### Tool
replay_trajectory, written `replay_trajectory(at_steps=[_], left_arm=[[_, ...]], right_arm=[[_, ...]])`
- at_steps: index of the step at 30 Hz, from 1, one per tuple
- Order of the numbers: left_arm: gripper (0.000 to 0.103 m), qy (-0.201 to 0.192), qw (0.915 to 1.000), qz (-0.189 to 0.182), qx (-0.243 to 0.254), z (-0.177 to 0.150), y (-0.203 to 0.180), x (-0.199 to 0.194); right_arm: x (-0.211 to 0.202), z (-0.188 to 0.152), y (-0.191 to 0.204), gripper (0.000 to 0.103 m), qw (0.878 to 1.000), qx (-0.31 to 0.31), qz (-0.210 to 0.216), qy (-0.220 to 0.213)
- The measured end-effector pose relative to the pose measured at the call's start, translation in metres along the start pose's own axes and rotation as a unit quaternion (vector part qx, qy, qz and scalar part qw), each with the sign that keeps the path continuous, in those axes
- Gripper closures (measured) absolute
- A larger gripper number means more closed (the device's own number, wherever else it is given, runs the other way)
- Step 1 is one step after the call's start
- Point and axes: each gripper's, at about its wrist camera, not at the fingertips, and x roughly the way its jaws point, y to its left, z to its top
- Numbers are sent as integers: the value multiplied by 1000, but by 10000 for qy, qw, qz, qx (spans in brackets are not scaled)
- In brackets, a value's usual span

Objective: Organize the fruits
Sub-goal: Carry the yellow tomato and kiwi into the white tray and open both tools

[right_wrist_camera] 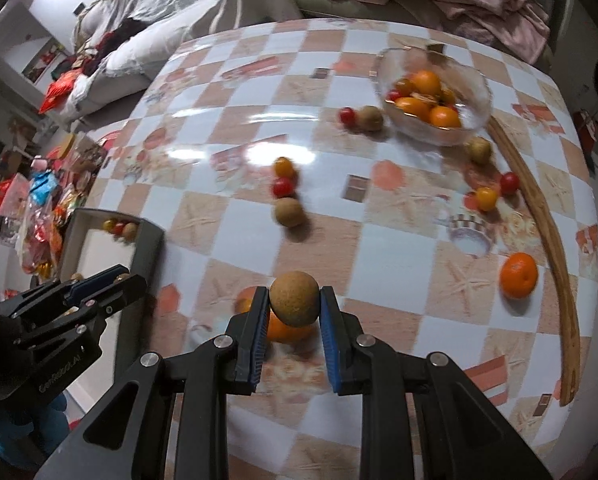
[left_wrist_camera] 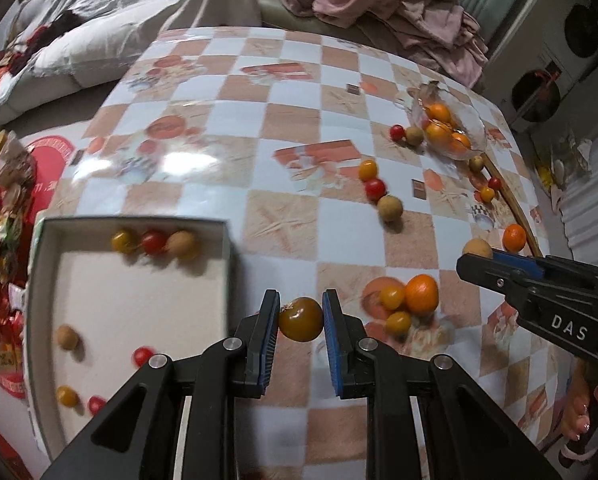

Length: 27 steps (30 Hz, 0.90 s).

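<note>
The left claw (left_wrist_camera: 301, 318) is clenched on a yellow-brown tomato (left_wrist_camera: 301, 319), its blue pads (left_wrist_camera: 269, 330) pressed to either side of the fruit, which hangs clear of the checked desk (left_wrist_camera: 219, 152) just beside the right wall of an open white box (left_wrist_camera: 139, 300). The right claw (right_wrist_camera: 294, 305) grips a tan, rough-skinned round fruit (right_wrist_camera: 295, 298) between its own blue pads (right_wrist_camera: 331, 320), held above an orange (right_wrist_camera: 289, 330) that lies on the desk directly beneath.

Inside the box, a yellow tomato, a red tomato (left_wrist_camera: 153, 241) and a tan fruit sit in a row against the far wall, while more small fruits lie scattered along the near left side. Just right of the left claw, the orange rests with two small yellow tomatoes (left_wrist_camera: 392, 297) touching it.

Farther out on the desk, a yellow tomato, a red one and a tan fruit (right_wrist_camera: 289, 212) form a short line near the centre. A glass bowl (right_wrist_camera: 475, 120) at the far right holds oranges and small tomatoes, with a red tomato and a tan fruit just beside its left rim. Another orange (right_wrist_camera: 518, 275) sits alone near a curved wooden stick (right_wrist_camera: 547, 216) along the desk's right edge. Pink cloth (left_wrist_camera: 399, 4) is heaped on a sofa beyond the desk.
</note>
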Motion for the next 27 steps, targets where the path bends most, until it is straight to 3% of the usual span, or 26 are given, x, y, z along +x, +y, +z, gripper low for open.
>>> replay_trajectory(at_steps=[9,18,27], left_arm=[[80,-141,9986,201,-468,-31,50,-32],[80,8,9920,542,-1136,-82,106,-49],[80,173,9875,611,-1442,-109,124,-40]], right_arm=[[8,-2,54,76,9990,-386,208,101],[21,-9,111,76,9946,-882,459,288],[38,-12,156,76,9884,-1284,662,466]])
